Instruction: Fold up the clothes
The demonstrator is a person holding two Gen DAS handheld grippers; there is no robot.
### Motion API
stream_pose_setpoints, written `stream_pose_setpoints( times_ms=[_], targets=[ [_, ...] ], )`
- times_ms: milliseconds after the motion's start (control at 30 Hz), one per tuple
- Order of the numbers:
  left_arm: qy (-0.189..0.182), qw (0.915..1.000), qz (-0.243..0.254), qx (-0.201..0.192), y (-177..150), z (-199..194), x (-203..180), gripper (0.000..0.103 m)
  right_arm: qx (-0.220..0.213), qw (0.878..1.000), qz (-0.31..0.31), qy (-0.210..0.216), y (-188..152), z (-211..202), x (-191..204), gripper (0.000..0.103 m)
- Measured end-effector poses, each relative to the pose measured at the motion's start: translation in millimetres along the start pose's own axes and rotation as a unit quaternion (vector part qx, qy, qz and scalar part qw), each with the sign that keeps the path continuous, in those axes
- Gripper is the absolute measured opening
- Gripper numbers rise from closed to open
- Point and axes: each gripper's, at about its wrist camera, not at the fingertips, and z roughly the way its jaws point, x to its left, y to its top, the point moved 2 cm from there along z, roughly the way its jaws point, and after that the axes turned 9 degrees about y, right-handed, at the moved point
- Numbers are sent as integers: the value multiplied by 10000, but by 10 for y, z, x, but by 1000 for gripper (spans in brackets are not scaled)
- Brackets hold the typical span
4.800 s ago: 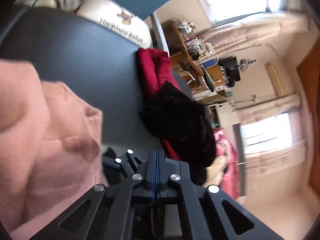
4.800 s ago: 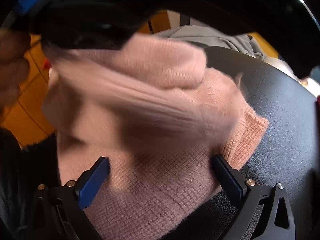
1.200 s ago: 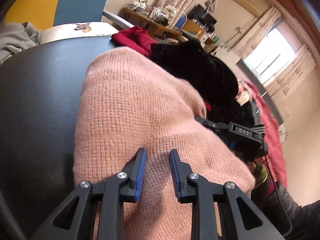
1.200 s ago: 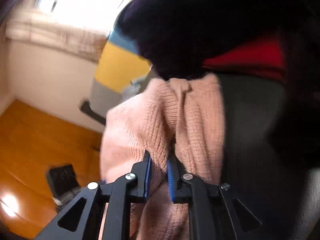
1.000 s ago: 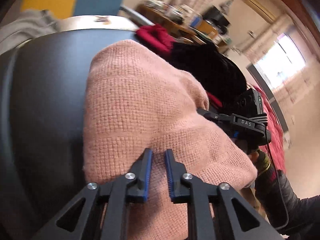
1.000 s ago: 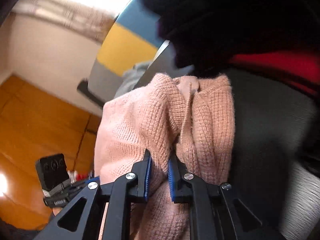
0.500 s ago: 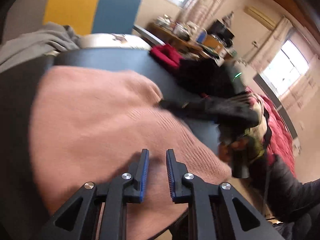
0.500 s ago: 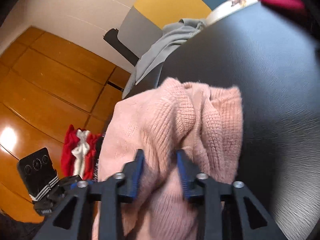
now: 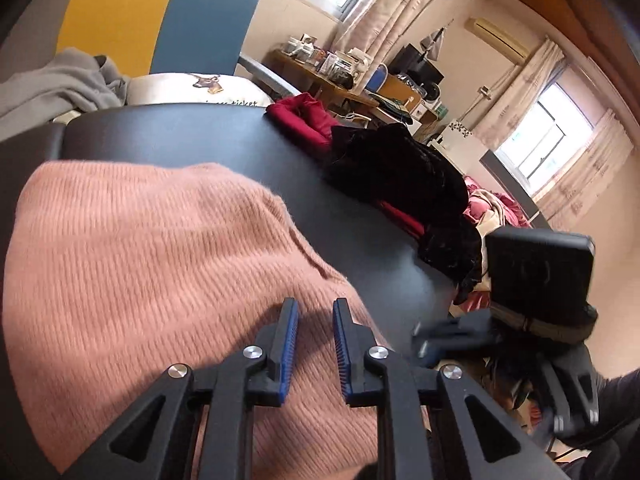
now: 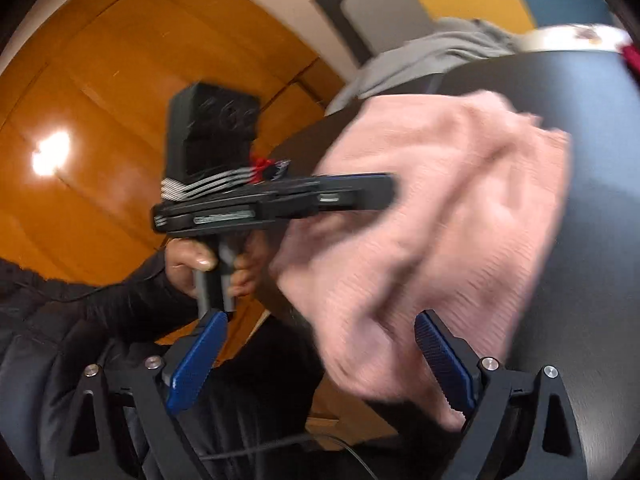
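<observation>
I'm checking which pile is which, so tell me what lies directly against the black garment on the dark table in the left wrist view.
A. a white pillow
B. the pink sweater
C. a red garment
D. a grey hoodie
C: the red garment runs under and beside the black garment, while the pink sweater sits apart across bare table.

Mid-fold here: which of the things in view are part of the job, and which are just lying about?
In the job:
- pink knit sweater
- left gripper, jaws a little apart over the knit
- right gripper, jaws just opened wide, gripping nothing

Lying about:
- black garment
- red garment
- grey garment
- printed white cushion
</observation>
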Motion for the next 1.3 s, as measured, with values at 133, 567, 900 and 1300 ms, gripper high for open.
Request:
stream_pose_setpoints(
  times_ms=[133,567,900,1300],
  targets=[
    [336,9988,248,268,6,185,13,17,1152,9897,19,846,-37,316,-7,96],
    [-12,10000,-74,-46,-48,151,-54,20,651,9920,1018,354,-474,-501,-421,91],
    [597,9833,-1131,-1298,-27,-800,677,21,-853,9870,-764,-1125,634,-584,326,99],
    [1668,9838,-264,-594,-274,-210,580,21,-322,9575,-693,-2781,725,401,-710,99]
  ],
)
